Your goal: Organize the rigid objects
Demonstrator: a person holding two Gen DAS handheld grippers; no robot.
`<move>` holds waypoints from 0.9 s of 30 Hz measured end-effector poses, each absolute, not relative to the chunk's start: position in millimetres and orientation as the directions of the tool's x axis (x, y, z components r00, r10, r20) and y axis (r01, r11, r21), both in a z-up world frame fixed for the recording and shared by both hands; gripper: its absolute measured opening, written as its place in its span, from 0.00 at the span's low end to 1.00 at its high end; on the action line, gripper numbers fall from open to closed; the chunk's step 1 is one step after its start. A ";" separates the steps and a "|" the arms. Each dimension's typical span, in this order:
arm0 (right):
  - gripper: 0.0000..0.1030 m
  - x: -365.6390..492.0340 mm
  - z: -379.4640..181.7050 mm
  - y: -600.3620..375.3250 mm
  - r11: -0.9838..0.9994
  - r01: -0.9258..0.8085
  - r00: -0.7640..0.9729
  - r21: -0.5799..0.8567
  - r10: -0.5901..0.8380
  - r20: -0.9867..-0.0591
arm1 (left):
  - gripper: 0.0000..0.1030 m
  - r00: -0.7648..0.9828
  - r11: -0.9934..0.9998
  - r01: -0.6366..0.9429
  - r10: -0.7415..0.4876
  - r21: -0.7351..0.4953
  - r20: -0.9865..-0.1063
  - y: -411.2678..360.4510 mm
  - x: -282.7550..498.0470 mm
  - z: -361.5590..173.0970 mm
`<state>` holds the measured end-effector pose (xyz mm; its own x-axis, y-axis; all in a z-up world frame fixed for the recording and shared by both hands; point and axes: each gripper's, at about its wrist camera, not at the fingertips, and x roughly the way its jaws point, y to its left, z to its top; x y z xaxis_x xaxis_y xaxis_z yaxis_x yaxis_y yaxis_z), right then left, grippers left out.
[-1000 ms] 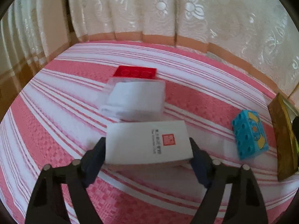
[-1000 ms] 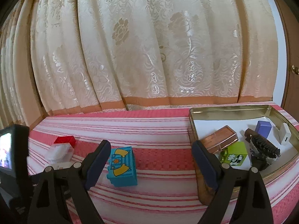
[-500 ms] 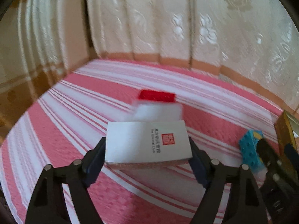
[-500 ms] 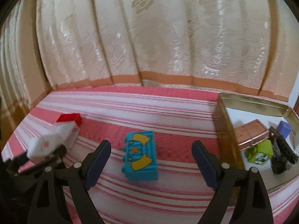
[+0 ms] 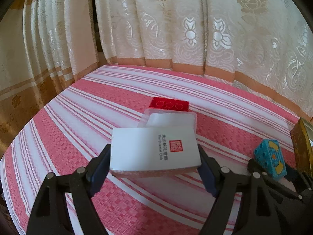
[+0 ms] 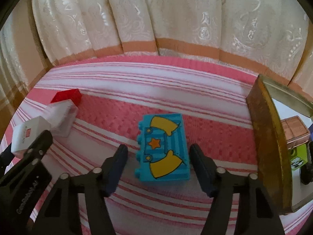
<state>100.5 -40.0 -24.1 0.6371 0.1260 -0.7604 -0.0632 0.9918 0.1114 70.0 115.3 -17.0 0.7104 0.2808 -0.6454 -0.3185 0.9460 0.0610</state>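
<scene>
My left gripper [image 5: 154,161] is shut on a white card box [image 5: 154,150] with a red seal, held just above the striped cloth. In the right wrist view that same white box [image 6: 29,133] shows at the far left. My right gripper [image 6: 158,152] is low over a blue toy brick [image 6: 162,146] with yellow shapes and an orange star. Its jaws are closing with the brick between them. A gap still shows at the left finger [image 6: 119,160], and the right finger stands almost against the brick. The blue brick [image 5: 271,160] also appears at the left view's right edge.
A red brick [image 5: 169,104] and a clear plastic case [image 5: 170,119] lie behind the white box. A gold tin tray [image 6: 268,137] stands right of the blue brick, holding a copper box [image 6: 293,129] and a green cube [image 6: 298,156]. Curtains hang along the back.
My right gripper came down and forward over the blue brick, and its jaws narrowed around it. My left gripper tilted up a little, still holding the white box.
</scene>
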 end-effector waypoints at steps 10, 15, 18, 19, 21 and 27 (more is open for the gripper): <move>0.44 90.0 -22.9 -47.0 0.985 -0.071 0.662 0.156 0.164 -0.731 | 0.79 0.737 0.952 -0.300 0.271 0.059 -0.620 108.7 65.4 -11.7; 0.44 77.7 -14.7 -59.0 0.978 -0.051 0.728 0.200 0.174 -0.663 | 0.79 0.772 0.957 -0.281 0.268 0.070 -0.577 101.2 60.3 -5.7; 0.44 67.2 -6.9 -61.5 0.979 -0.044 0.773 0.201 0.161 -0.614 | 0.79 0.787 0.962 -0.264 0.253 0.063 -0.562 98.9 58.8 -3.2; 0.44 64.4 -4.5 -62.2 0.979 -0.042 0.784 0.197 0.155 -0.602 | 0.79 0.793 0.963 -0.261 0.251 0.062 -0.555 98.3 57.9 -2.3; 0.44 58.9 -0.3 -61.6 0.983 -0.036 0.805 0.178 0.134 -0.577 | 0.79 0.801 0.965 -0.256 0.246 0.059 -0.545 97.5 56.7 -0.9; 0.44 44.2 8.6 -64.4 0.993 -0.016 0.855 0.120 0.076 -0.513 | 0.79 0.831 0.971 -0.233 0.224 0.047 -0.510 93.2 51.7 3.2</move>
